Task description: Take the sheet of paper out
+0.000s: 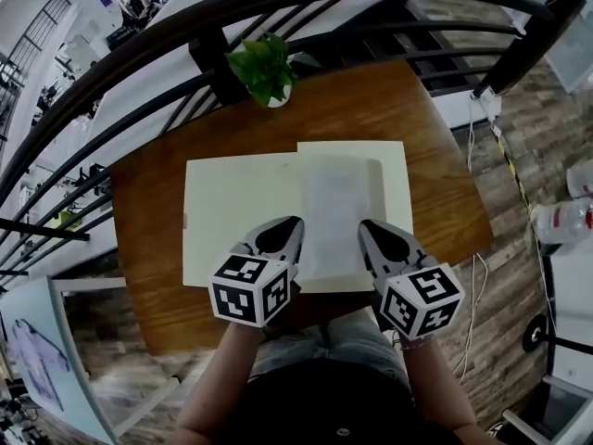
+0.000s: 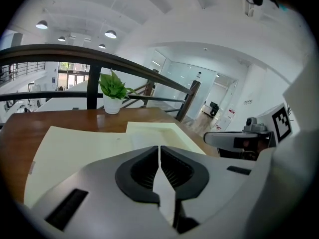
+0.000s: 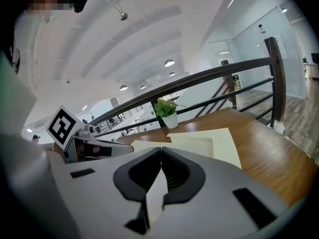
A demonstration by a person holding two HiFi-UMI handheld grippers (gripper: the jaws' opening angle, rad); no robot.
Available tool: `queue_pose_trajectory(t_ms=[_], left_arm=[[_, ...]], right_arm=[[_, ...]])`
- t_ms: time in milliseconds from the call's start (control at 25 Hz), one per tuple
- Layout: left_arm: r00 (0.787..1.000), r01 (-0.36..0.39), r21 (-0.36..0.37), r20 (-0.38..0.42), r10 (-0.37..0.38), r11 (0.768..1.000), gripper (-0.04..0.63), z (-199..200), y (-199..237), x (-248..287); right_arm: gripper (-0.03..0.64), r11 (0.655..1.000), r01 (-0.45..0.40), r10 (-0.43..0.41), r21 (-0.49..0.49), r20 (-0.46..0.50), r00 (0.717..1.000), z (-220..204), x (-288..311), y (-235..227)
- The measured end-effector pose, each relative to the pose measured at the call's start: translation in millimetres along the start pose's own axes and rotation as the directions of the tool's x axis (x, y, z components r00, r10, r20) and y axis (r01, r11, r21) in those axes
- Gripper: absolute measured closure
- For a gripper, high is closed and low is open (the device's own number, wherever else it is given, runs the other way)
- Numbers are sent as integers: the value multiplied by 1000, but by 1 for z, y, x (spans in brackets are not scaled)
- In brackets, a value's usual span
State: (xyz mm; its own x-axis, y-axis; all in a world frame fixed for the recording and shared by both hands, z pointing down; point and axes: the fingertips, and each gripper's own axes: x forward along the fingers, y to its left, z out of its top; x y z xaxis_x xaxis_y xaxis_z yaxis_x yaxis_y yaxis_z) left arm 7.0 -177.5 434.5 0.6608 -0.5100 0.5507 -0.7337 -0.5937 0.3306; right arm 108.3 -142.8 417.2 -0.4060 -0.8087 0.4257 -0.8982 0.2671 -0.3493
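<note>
While hanging side by side over the near part of the open cream-coloured card folder (image 1: 236, 211), looks empty-handed on both sides: left gripper (image 1: 295, 222) pinched together tip to tip, right gripper (image 1: 363, 224) the same, with nothing caught between either pair of jaws. Flanking the white sheet of paper (image 1: 332, 213), lying flat on the folder's right half and apparently tucked into a pocket (image 1: 371, 248) there, all on the brown wooden table (image 1: 157, 248). Judging the step in hand as the approach, with the pull-out not yet begun. To do it well: spread one claw first, then come in shallow at a free edge of the sheet, catching paper only and not the pocket card around it. Pin the folder's left half with the other gripper, closed and pressing flat, to stop the whole thing sliding. Cannot tell the pocket's open side from here, so check before pulling, then draw slowly out that way, keeping the sheet level to avoid creasing or tearing. Keep well clear of the small green leafy plant (image 1: 264, 68) in its white pot (image 1: 278, 98) at the table's far edge. As for writing: nothing readable on folder or sheet, no brand or label anywhere in sight; only black-and-white square marker patterns on the gripper cubes.
</note>
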Motion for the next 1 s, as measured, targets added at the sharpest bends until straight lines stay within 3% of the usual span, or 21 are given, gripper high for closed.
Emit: queue_pose_trajectory(t_ms=[320, 680, 800, 1000], left_arm=[[996, 25, -34, -90, -28, 999, 568, -13, 21, 19], [986, 8, -13, -168, -10, 1000, 566, -27, 31, 52], [979, 11, -20, -203, -15, 1000, 479, -37, 31, 64], [963, 13, -12, -271, -16, 1000, 466, -56, 32, 76]], right_arm=[[591, 1000, -3, 4, 24, -31, 1000, -4, 17, 5], [589, 999, -6, 10, 54, -74, 997, -13, 23, -1], [589, 998, -8, 13, 64, -82, 997, -15, 24, -4], [589, 997, 4, 4, 83, -91, 996, -22, 21, -12]])
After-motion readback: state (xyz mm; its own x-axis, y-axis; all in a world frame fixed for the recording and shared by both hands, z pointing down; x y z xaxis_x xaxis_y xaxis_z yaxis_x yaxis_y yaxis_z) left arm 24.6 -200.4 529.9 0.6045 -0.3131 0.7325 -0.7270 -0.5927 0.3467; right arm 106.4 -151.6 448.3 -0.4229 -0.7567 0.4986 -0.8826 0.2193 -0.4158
